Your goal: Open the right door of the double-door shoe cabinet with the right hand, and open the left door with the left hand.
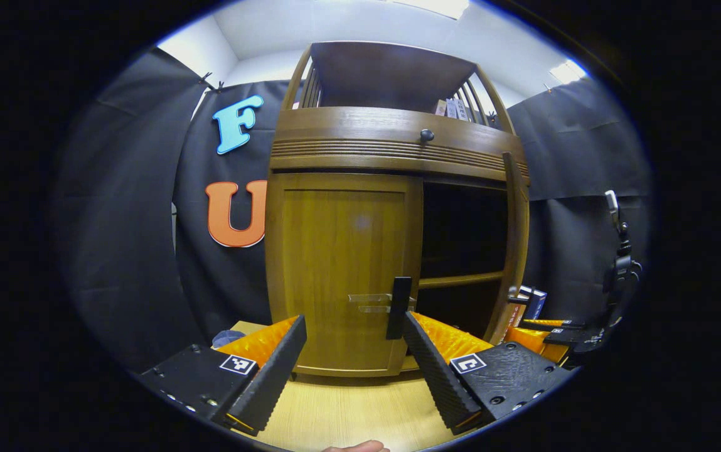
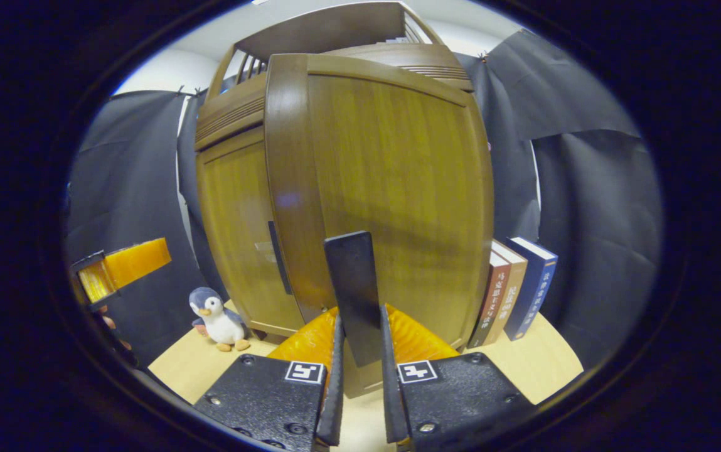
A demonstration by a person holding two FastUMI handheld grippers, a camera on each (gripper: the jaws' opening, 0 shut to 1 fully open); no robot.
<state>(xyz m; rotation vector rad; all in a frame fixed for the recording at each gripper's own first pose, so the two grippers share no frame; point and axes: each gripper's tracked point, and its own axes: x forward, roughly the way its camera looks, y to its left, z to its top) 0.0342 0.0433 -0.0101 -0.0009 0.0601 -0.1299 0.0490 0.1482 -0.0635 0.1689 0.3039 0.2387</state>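
The wooden shoe cabinet (image 1: pixel 391 132) stands on a light table. Its left door (image 1: pixel 341 263) is closed, with a black vertical handle (image 1: pixel 400 307) on its right side. My left gripper (image 1: pixel 354 320) is open just short of that door, the handle standing close to its right fingertip. The right door (image 2: pixel 391 188) is swung out and faces the right gripper view; in the left gripper view its edge (image 1: pixel 514 238) shows beside the dark interior. My right gripper (image 2: pixel 360 317) is shut on the right door's black handle (image 2: pixel 351 276).
A penguin plush (image 2: pixel 219 320) sits on the table (image 2: pixel 548 358) left of the cabinet. Three books (image 2: pixel 514 292) stand upright to the cabinet's right. A drawer with a dark knob (image 1: pixel 427 134) runs above the doors. Black cloth walls surround the booth.
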